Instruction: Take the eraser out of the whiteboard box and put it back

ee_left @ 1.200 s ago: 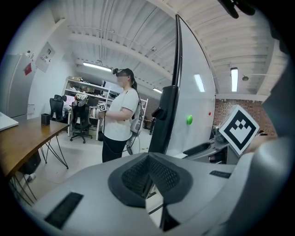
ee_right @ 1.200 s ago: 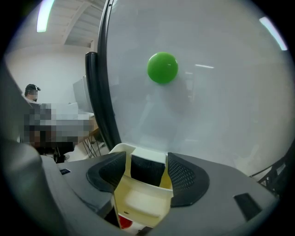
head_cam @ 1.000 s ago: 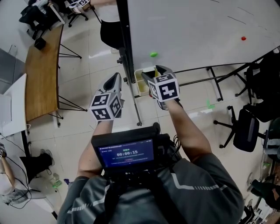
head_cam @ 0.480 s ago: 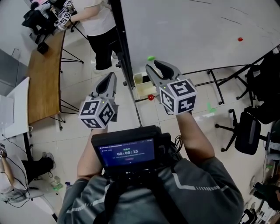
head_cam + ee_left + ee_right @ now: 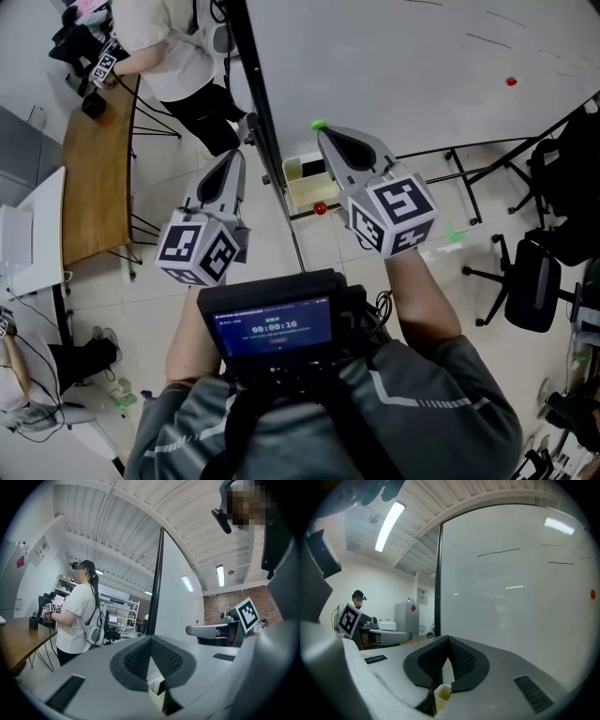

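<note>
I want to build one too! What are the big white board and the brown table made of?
The whiteboard looks like a smooth, glossy coated panel: ceiling lights reflect in it. The table looks like wood or wood veneer, since its top is warm brown with a dull sheen. Which of the two it is can't be told from here.

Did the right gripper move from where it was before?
Yes. The right gripper rose away from the whiteboard box, toward the green magnet; its jaws have just been closing, with nothing between them.

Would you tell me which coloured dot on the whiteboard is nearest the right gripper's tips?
The green dot, at the right gripper's tips; the red dot lies far off to the right.
</note>
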